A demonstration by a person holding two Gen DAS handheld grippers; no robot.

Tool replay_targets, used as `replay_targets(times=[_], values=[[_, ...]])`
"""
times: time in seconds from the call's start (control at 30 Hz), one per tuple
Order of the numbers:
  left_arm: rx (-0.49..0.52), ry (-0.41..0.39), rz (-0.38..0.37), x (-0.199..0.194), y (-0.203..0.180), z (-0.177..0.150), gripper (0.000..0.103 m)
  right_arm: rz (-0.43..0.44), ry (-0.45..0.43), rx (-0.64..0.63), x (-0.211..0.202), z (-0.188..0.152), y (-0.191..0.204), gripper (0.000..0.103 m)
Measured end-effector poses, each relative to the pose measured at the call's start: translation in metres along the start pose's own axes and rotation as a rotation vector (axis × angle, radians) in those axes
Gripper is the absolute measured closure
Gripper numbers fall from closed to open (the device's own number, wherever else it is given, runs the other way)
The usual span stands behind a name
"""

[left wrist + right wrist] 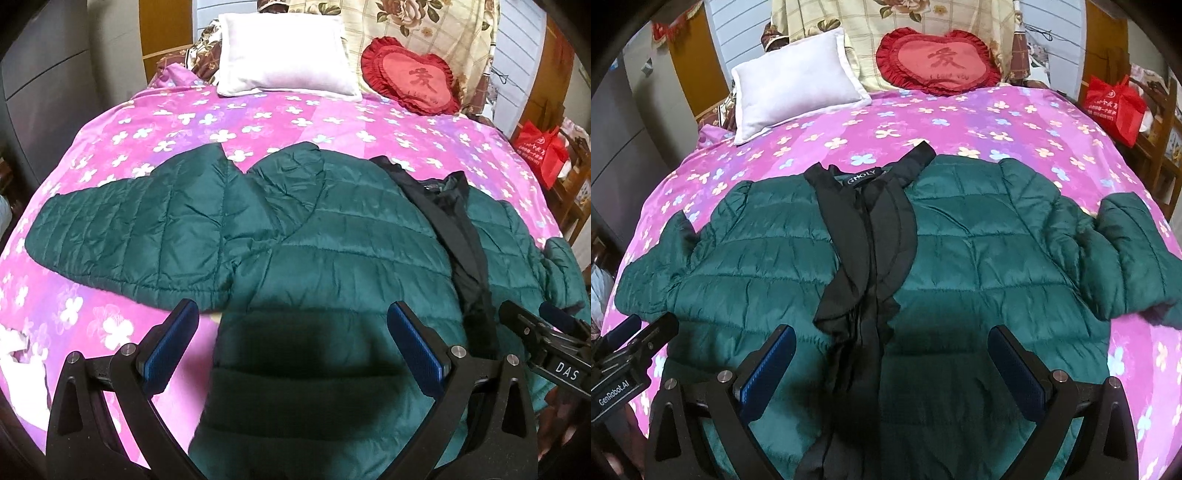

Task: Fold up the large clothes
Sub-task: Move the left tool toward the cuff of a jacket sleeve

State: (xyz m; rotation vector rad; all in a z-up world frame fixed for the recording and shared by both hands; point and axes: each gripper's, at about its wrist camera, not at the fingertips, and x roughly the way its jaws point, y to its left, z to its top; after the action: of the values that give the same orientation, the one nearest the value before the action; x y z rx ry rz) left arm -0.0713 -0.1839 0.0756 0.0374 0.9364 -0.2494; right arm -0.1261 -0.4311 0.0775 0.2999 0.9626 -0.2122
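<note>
I see a dark green quilted puffer jacket (960, 258) lying front-up on the pink flowered bedspread (960, 122), its black front trim (871, 229) running down the middle and both sleeves spread sideways. My left gripper (291, 347) and right gripper (892, 369) hover above its lower half, jaws wide apart, gripping nothing.

Ahead of me the bed wears a pink floral bedspread (960, 122). At its head a white pillow (798, 81) lies to the left, and a red heart-shaped cushion (942, 59) leans against a cream rose-print cloth (897, 18). Off the bed's right side I see a red shopping bag (1115, 107) beside wooden furniture.
</note>
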Motion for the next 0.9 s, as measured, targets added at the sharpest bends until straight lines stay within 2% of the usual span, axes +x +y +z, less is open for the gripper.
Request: replay_targets(times=[0.37, 0.9], values=[[-0.014, 0.017, 0.014, 0.025, 0.005, 0.008, 0.001, 0.014, 0.02, 0.009, 0.026, 0.007, 0.004, 0.0], [-0.027, 0.007, 0.027, 0.026, 0.012, 0.011, 0.001, 0.006, 0.003, -0.015, 0.032, 0.007, 0.019, 0.0]])
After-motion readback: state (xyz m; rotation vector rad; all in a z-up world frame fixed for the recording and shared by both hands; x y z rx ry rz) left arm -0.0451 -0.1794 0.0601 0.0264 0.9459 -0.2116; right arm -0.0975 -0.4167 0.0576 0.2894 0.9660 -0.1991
